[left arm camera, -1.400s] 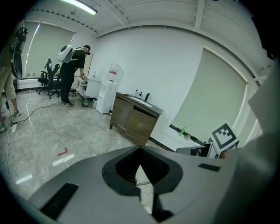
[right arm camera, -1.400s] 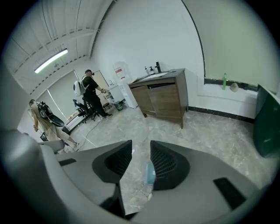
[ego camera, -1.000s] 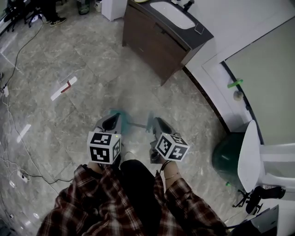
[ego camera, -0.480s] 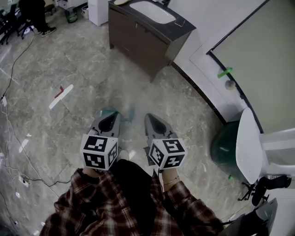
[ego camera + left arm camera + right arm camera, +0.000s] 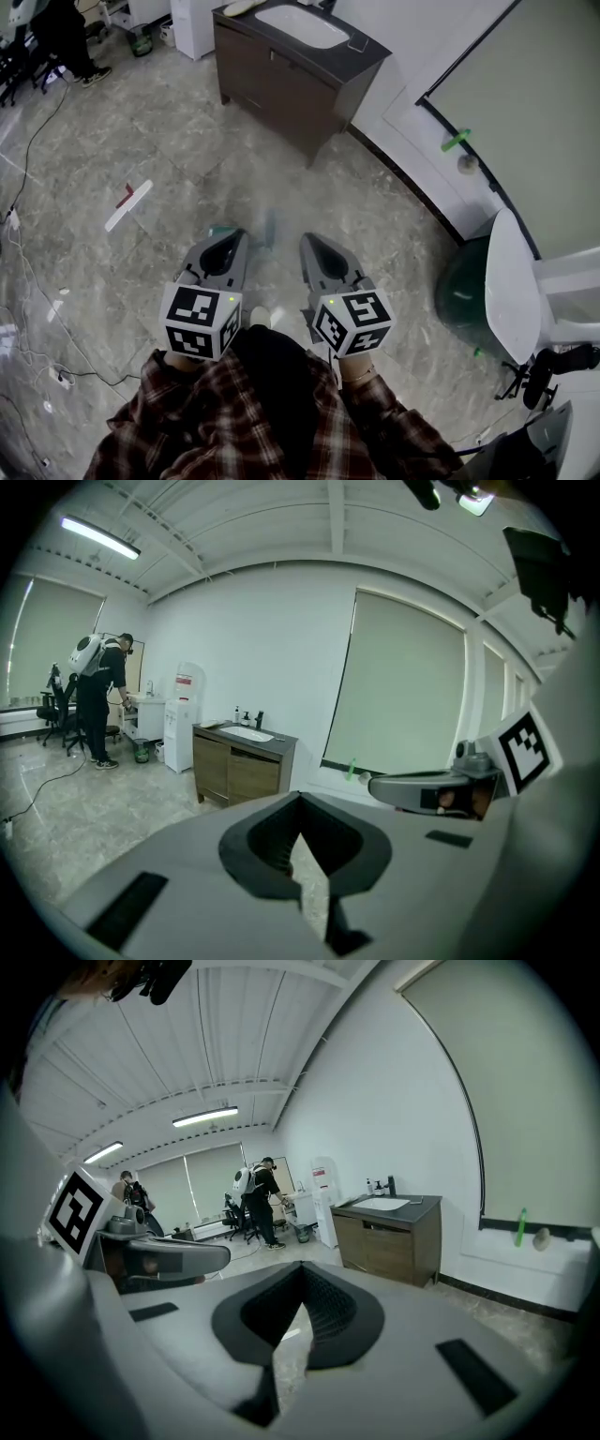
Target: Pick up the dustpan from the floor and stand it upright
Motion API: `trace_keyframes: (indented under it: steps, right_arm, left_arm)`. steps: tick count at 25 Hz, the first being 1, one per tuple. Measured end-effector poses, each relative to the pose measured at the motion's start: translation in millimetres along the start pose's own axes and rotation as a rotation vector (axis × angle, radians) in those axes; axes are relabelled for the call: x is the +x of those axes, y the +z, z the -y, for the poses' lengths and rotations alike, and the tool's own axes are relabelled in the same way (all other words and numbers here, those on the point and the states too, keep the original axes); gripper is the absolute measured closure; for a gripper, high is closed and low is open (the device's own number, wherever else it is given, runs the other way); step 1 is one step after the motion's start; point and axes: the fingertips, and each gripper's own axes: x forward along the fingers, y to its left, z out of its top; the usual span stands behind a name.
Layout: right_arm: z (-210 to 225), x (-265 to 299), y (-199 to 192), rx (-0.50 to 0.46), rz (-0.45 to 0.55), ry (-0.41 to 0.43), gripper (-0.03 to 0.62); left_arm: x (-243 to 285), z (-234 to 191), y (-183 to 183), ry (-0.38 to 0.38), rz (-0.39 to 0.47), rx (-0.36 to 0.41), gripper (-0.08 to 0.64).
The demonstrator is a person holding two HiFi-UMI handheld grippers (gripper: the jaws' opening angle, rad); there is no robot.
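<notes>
Hovering side by side: left gripper (image 5: pixel 232 238), right gripper (image 5: pixel 310 242), both closed, empty. Teal dustpan (image 5: pixel 270 227) blurred, apparently just beyond tips, unheld. Risk: dustpan toppling if left standing off-balance.

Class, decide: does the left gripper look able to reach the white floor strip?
Probably yes: only bare floor lies between the left gripper and the white strip, though its jaws are shut.
</notes>
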Motion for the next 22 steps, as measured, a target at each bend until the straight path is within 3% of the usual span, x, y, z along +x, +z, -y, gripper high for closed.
trace_keyframes:
  steps: [22]
  right_arm:
    - [-15,15,-2,0.002,-0.029,0.050,0.581]
  left_arm:
    - [-19,-23,-9,0.044,0.015,-0.042,0.558]
